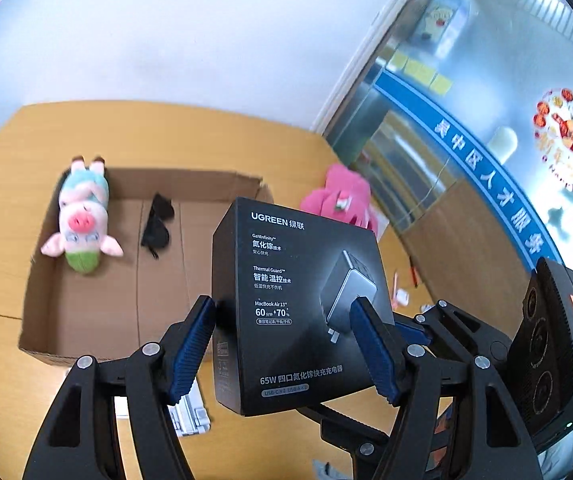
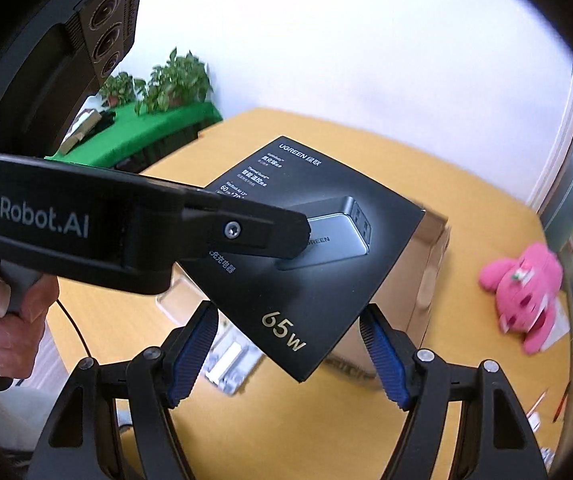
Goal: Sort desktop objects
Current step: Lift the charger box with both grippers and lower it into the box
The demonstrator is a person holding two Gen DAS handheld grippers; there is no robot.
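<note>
A: State the condition of both tongs.

B: The left tongs [image 1: 282, 344] stand wide and clamp the black charger box [image 1: 298, 308] across its side faces; the blue pads [image 1: 192, 354] press on it. The right tongs [image 2: 288, 354] stand equally wide around the near corner of the same box [image 2: 318, 264] in the right wrist view. Pad contact there cannot be confirmed.

A: Locate the box.

B: At centre frame in both views, held clear of the yellow desk [image 1: 158, 136]. The open cardboard box [image 1: 98, 300] lies behind it, at left centre of the left wrist view. That carton already contains a plush pig [image 1: 80, 220] and a dark pair of sunglasses [image 1: 157, 226]. A pink plush toy [image 2: 526, 296] lies on the desk at the right edge of the right wrist view.

A: Recommended procedure?

B: Keep the box level. Carry it over the free carton floor, clear of the pig and sunglasses. Lower it before releasing. Release both tongs together to prevent tipping.

A: Legible markings?

B: On the box: "UGREEN", "GaNInfinity", "Thermal Guard", "MacBook Air 13", "65W". On the tool arm at left of the right wrist view: "GenRobot.AI".
</note>
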